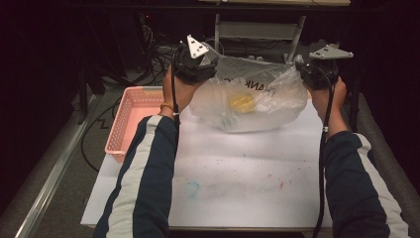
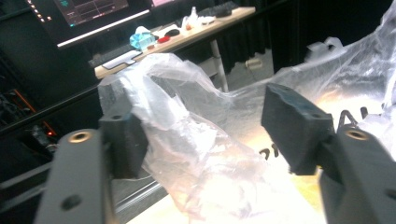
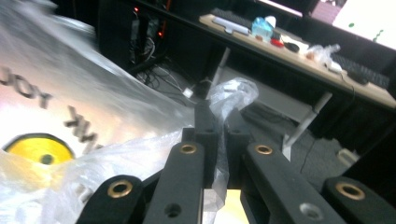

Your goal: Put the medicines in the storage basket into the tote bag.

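A clear plastic bag [image 1: 262, 96] with black lettering and a yellow print [image 1: 241, 102] rests at the far side of the white table [image 1: 237, 168]. My left gripper [image 1: 198, 64] is at its left top corner. In the left gripper view that gripper [image 2: 208, 126] stands open, jaws wide apart, with the bag's handle [image 2: 182, 135] draped against the left pad [image 2: 123, 140] and not squeezed. My right gripper [image 1: 309, 74] is at the bag's right top corner. In the right gripper view that gripper [image 3: 222, 135] is shut on the other bag handle [image 3: 231, 95], which bunches above the pads.
A pink basket [image 1: 131, 116] sits at the table's left edge beside my left forearm. Behind the table are a metal stand [image 1: 257, 29] and cables on the floor. A desk with a keyboard and small items [image 3: 299, 46] stands farther back.
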`<move>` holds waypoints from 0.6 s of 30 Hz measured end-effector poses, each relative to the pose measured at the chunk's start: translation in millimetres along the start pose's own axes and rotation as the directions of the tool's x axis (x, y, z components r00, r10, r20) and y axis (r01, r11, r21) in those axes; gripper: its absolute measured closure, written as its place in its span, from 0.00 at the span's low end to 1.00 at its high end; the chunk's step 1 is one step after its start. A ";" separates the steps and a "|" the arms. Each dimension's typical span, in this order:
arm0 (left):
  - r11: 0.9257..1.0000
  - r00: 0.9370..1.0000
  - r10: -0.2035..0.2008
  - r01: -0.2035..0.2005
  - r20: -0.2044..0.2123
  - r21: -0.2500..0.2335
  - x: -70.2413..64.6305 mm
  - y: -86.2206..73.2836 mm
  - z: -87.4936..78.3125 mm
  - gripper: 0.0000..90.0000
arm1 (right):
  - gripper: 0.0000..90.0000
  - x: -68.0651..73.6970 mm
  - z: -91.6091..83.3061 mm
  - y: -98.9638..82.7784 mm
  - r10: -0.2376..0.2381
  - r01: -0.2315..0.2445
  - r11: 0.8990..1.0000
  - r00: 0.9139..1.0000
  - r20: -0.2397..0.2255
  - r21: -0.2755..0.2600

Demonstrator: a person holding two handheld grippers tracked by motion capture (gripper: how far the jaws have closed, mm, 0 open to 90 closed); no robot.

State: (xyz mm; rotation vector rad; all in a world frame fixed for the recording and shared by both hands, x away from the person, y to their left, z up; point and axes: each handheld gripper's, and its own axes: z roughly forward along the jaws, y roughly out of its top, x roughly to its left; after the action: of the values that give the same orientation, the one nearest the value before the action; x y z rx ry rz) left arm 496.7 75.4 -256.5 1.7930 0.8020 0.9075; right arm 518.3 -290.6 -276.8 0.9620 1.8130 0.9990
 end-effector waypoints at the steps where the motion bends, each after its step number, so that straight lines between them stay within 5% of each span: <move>1: 1.000 1.000 0.005 -0.005 -0.002 -0.005 1.0 0.8 -2.2 0.36 | 0.99 -2.4 1.6 -1.7 -0.005 0.005 1.000 1.000 0.016 0.011; 7: 1.000 0.999 0.014 -0.014 -0.042 -0.020 10.4 3.1 -14.9 0.35 | 0.99 -16.9 5.7 -8.5 0.007 -0.009 0.999 0.998 0.066 0.035; 12: 1.000 1.000 -0.008 0.008 0.025 -0.001 10.7 -10.3 -15.1 0.35 | 0.99 -21.6 8.1 -12.6 0.025 -0.028 0.998 0.997 0.079 0.047; 15: 0.999 0.997 0.020 -0.022 0.071 0.028 1.5 -30.9 -11.3 0.34 | 0.99 -20.5 8.5 -13.2 0.023 -0.027 0.998 0.997 0.074 0.052; 18: 0.999 0.995 0.007 -0.012 0.103 0.044 -6.3 -53.3 -9.1 0.32 | 0.99 -20.6 8.4 -13.7 0.023 -0.028 0.998 0.997 0.077 0.057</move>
State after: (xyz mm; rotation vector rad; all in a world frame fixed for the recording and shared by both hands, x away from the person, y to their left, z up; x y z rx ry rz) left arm 478.8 92.7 -304.9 1.8677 0.7537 0.8022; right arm 530.3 -312.0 -285.7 1.0475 1.7793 0.9172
